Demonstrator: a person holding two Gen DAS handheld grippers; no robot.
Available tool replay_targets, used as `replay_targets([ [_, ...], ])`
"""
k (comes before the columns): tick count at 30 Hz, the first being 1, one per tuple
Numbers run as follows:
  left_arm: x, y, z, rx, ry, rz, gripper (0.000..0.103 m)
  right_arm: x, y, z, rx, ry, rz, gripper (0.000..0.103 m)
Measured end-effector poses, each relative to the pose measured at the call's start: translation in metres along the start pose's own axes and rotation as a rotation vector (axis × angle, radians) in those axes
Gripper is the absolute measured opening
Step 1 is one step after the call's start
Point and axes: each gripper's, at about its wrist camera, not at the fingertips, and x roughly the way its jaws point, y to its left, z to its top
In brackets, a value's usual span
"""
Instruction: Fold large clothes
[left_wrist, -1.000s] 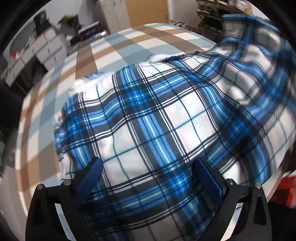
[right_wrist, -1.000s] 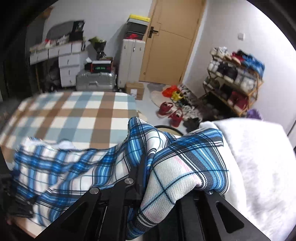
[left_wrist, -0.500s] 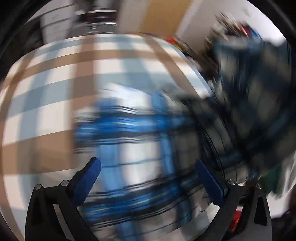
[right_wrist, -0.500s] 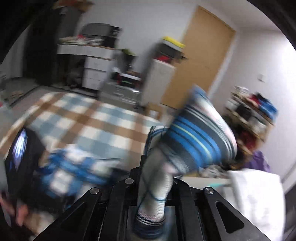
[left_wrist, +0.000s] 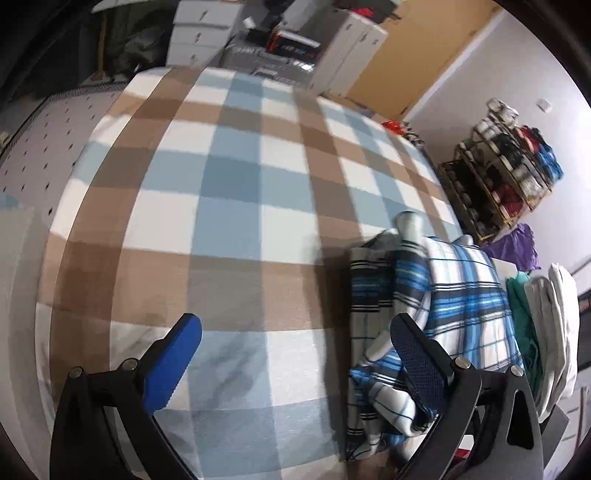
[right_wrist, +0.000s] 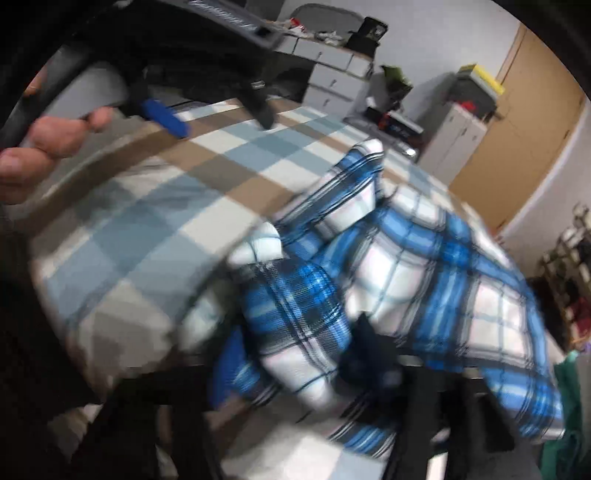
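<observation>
Checked fleece in brown, pale blue and white covers the bed (left_wrist: 236, 206); the blanket looks soft and a little fuzzy, with big squares and a few low wrinkles near the left gripper. On its right edge lies the plaid shirt (left_wrist: 454, 291), a thin woven cloth in blue, white and black lines, bunched into a thick rounded heap with folds and one rolled part standing up. In the right wrist view the same plaid shirt (right_wrist: 399, 266) fills the middle and drapes over the bed corner, blurred by motion. To the right of the bed a stack of white and green textiles (left_wrist: 543, 321) stands, and behind it a wooden shoe rack (left_wrist: 506, 177) with many shoes.

The left gripper (left_wrist: 295, 354) has black arms and blue, finely dotted pads; its jaws stand wide apart with only blanket between them, and the right pad is just beside the shirt heap. The right gripper (right_wrist: 295, 398) is dark and smeared under the cloth, so I cannot tell if its jaws are clenched or released. The person's left hand (right_wrist: 40, 147) shows at the upper left of that view.

One second ago the shirt lay spread wide under the left gripper and filled its view; now it is gathered at the right side, and open blanket lies under the left jaws.
</observation>
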Motion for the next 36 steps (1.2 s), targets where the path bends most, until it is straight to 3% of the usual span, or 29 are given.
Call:
replay_targets([
  [4,-0.011,-0.016,0.000,0.031,-0.049,-0.112,0.100,-0.040,-0.023,-0.009,0.143,-0.069,0.129,0.070],
  [6,-0.013,-0.034,0.002,0.078,-0.043,-0.204,0.100,-0.072,-0.055,-0.016,0.251,-0.146,0.112,0.070],
  [9,0.001,-0.070,0.006,0.170,0.014,-0.274,0.100,-0.111,-0.112,-0.028,0.420,-0.273,0.050,0.071],
  [12,0.031,-0.098,0.014,0.229,0.097,-0.233,0.100,-0.120,-0.170,-0.034,0.610,-0.334,0.018,0.073],
  [15,0.081,-0.116,0.029,0.240,0.239,-0.112,0.100,-0.093,-0.221,-0.041,0.816,-0.310,0.125,0.072],
  [17,0.107,-0.116,0.035,0.218,0.313,-0.101,0.100,-0.065,-0.233,-0.044,0.870,-0.259,0.208,0.060],
  [19,0.127,-0.112,0.039,0.165,0.376,-0.099,0.100,-0.036,-0.241,-0.051,0.932,-0.200,0.290,0.033],
  [21,0.132,-0.109,0.042,0.139,0.387,-0.123,0.100,-0.013,-0.234,-0.058,0.959,-0.163,0.326,0.028],
  [22,0.130,-0.108,0.044,0.135,0.380,-0.141,0.097,-0.013,-0.231,-0.066,0.958,-0.146,0.328,0.028],
  [24,0.125,-0.104,0.048,0.126,0.369,-0.162,0.076,-0.008,-0.227,-0.066,0.915,-0.096,0.323,0.026],
  [26,0.115,-0.098,0.051,0.107,0.358,-0.185,0.036,-0.017,-0.219,-0.061,0.841,-0.094,0.252,0.024],
  [29,0.100,-0.083,0.051,0.080,0.357,-0.237,0.009,-0.021,-0.206,-0.057,0.773,-0.079,0.199,0.023],
  [32,0.087,-0.080,0.046,0.075,0.361,-0.260,0.006,-0.019,-0.195,-0.055,0.719,-0.058,0.192,0.023],
  [36,0.082,-0.087,0.046,0.114,0.334,-0.173,0.010,-0.014,-0.176,-0.053,0.626,-0.012,0.137,0.023],
])
